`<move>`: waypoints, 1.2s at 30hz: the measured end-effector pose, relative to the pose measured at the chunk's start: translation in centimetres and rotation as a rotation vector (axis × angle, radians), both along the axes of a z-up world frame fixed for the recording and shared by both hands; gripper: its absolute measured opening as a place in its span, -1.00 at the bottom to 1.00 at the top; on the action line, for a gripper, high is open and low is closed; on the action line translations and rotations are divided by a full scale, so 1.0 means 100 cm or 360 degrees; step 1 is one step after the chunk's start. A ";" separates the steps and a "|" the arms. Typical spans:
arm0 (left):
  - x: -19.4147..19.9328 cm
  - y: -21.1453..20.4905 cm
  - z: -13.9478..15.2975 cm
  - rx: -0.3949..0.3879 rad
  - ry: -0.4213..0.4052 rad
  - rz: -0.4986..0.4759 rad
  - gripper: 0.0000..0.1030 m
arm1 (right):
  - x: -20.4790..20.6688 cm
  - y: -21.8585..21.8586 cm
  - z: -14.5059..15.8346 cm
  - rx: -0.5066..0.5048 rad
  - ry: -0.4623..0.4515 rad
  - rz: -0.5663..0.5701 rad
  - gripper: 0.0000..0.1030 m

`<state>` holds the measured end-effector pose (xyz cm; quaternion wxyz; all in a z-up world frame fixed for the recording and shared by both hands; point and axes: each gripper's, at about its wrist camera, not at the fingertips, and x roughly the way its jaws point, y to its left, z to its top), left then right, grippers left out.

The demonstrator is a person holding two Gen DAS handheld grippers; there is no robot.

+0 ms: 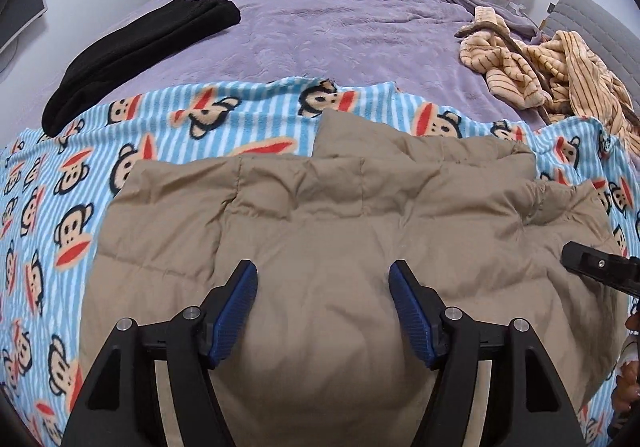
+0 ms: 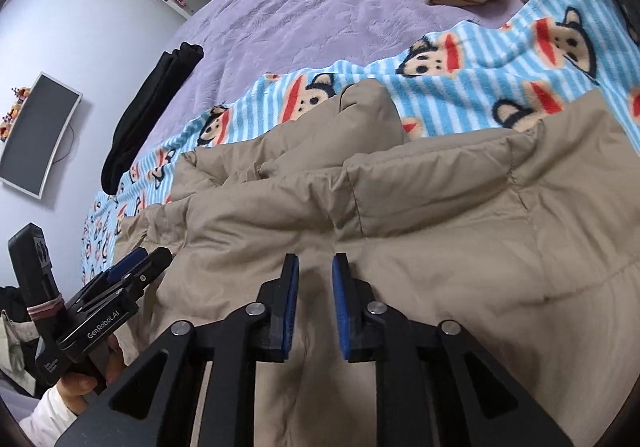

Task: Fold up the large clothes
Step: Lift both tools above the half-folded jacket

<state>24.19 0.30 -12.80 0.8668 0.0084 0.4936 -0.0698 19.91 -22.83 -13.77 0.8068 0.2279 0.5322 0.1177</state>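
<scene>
A tan padded coat [image 1: 340, 231] lies folded over on a blue striped monkey-print blanket [image 1: 60, 199], filling the lower middle of the left wrist view and the lower right of the right wrist view. The left gripper [image 1: 323, 283] hangs above the coat at bottom centre, its jaws wide apart with nothing between them. The right gripper [image 2: 316, 267] sits at bottom centre of its own view, jaws a narrow gap apart over the coat, no cloth caught between the blue pads [image 2: 342, 307]. A hand [image 2: 86, 379] holds the left gripper at lower left there. The blanket rests on a purple bedspread [image 1: 340, 31]. A black garment [image 1: 136, 47] lies upper left, and a striped cream garment [image 1: 560, 67] is heaped upper right.
</scene>
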 end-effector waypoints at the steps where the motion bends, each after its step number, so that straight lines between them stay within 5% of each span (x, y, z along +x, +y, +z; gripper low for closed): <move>1: -0.009 0.003 0.001 0.0001 0.0013 0.0002 0.36 | -0.010 -0.003 0.004 0.0013 -0.0008 -0.0020 -0.18; 10: -0.080 0.028 -0.003 -0.0030 0.0205 0.0095 0.40 | -0.098 -0.019 0.019 0.0073 0.0048 -0.0109 0.05; 11: -0.087 0.030 -0.004 -0.0029 0.0218 0.0112 0.67 | -0.107 -0.020 0.020 0.0079 0.0055 -0.0119 0.07; 13: -0.100 0.034 -0.005 -0.0021 0.0205 0.0149 0.91 | -0.126 -0.024 0.020 0.0093 0.0072 -0.0154 0.08; 24: -0.131 0.047 -0.010 -0.0038 0.0266 0.0186 0.99 | -0.178 -0.025 0.010 0.0115 0.0161 -0.0264 0.12; 27: -0.134 0.050 -0.011 -0.0064 0.0286 0.0195 0.99 | -0.187 -0.025 0.005 0.0156 0.0183 -0.0299 0.44; 30: -0.136 0.051 -0.012 -0.0078 0.0298 0.0203 0.99 | -0.193 -0.028 -0.003 0.0193 0.0219 -0.0344 0.45; 32: -0.138 0.053 -0.013 -0.0090 0.0306 0.0209 0.99 | -0.197 -0.029 -0.010 0.0231 0.0243 -0.0375 0.70; 36: -0.142 0.057 -0.017 -0.0108 0.0338 0.0223 0.99 | -0.200 -0.033 -0.019 0.0317 0.0250 -0.0419 0.70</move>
